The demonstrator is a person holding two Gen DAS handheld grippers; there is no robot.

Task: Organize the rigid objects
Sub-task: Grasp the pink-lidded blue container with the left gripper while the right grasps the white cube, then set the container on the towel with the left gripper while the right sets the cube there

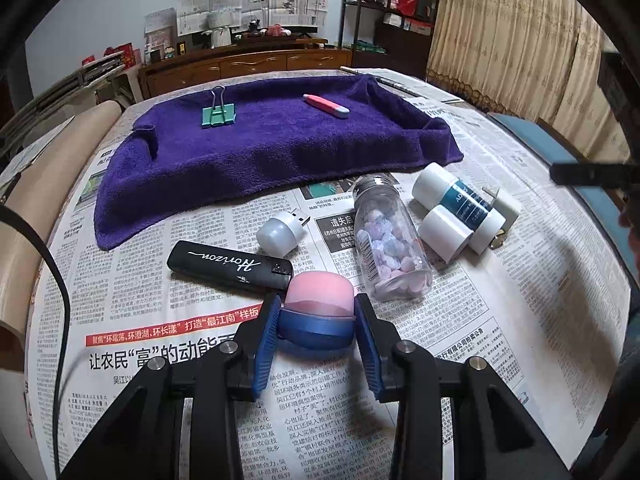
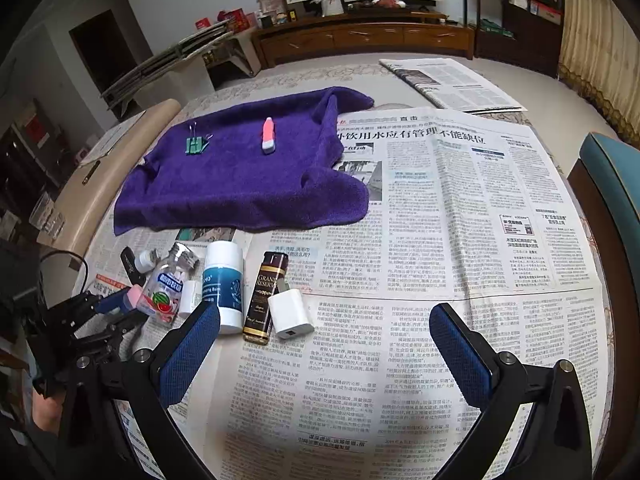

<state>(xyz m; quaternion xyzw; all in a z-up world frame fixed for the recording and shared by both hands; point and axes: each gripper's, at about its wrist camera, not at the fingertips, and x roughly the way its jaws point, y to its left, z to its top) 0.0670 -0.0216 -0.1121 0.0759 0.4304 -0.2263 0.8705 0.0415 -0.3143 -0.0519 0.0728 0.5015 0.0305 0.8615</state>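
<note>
Newspaper-covered table [image 2: 460, 208], purple towel [image 2: 240, 180], sideboard [image 2: 360, 40].

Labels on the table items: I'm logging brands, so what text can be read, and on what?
"Horizon": black lighter.
"GRAND RESERVE": brown-and-gold lighter.
"AD", rest unreadable: white tube.
"让农民'富'的动能", cut off by the left gripper: newspaper headline.
Candy bottle label: blurred.
Newspaper body text: too small.

Two lighters [image 2: 266, 296], one binder clip [image 1: 218, 114]
</note>
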